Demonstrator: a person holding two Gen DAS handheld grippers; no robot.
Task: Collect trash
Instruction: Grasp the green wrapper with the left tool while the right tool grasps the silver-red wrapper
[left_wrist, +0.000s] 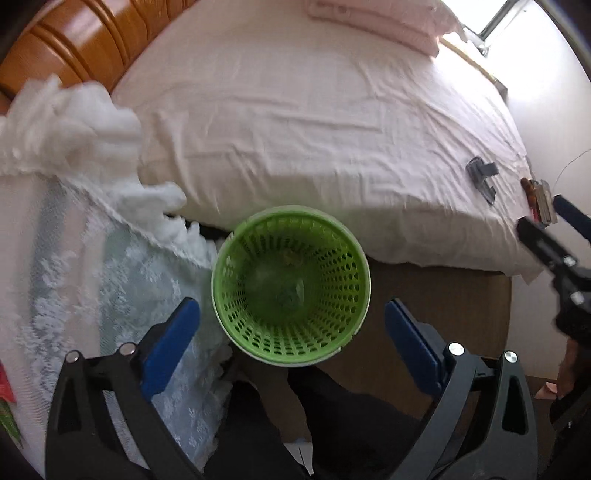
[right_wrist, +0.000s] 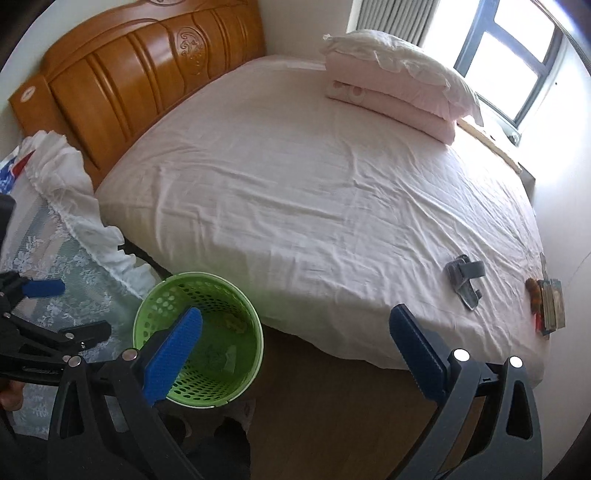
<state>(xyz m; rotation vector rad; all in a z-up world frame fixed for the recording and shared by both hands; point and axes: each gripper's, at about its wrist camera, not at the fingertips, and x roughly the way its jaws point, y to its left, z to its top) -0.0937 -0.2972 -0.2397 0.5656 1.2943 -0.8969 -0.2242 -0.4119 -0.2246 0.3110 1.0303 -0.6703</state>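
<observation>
A green perforated waste basket (left_wrist: 291, 284) stands on the floor against the bed's front edge, with some crumpled trash at its bottom; it also shows in the right wrist view (right_wrist: 199, 338). My left gripper (left_wrist: 291, 339) is open and empty, hovering just above the basket's near rim. My right gripper (right_wrist: 295, 354) is open and empty, to the right of the basket over the floor by the bed edge. On the bed's right side lie a grey slipper (right_wrist: 466, 277) and a small pile of packets and snack trash (right_wrist: 548, 302); both show in the left wrist view too, slipper (left_wrist: 482, 177).
A bed with a white sheet (right_wrist: 314, 192) fills the view, with a wooden headboard (right_wrist: 129, 74) and folded pink bedding (right_wrist: 399, 88) at the far side. A lace-covered nightstand (right_wrist: 55, 258) stands left of the basket. Wooden floor (right_wrist: 332, 406) lies below.
</observation>
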